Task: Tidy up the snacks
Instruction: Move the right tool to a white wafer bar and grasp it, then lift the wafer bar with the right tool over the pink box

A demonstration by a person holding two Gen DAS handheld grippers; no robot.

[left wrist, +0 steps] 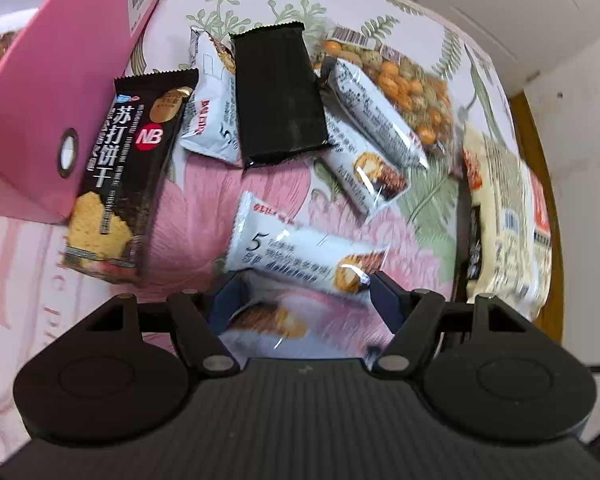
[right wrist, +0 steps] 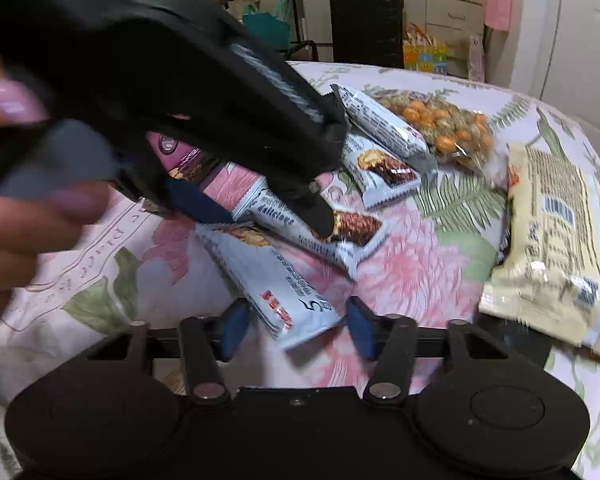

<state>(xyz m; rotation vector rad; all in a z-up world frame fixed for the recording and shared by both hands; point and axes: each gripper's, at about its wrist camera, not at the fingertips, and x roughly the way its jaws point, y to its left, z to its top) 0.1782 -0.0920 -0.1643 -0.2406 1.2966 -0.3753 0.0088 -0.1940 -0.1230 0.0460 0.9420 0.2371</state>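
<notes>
Left gripper [left wrist: 300, 280], spread wide, straddles a white snack bar [left wrist: 300, 258] lying crosswise between its fingers.

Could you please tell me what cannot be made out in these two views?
- Left wrist view: the pink box is cut off by the frame's edge.
- Left wrist view: the cream packet is blurred, print unreadable.
- Right wrist view: the left gripper hides most of the pile behind it.

Glossy plastic wrappers [left wrist: 304, 258], printed tablecloth [left wrist: 204, 216]
</notes>
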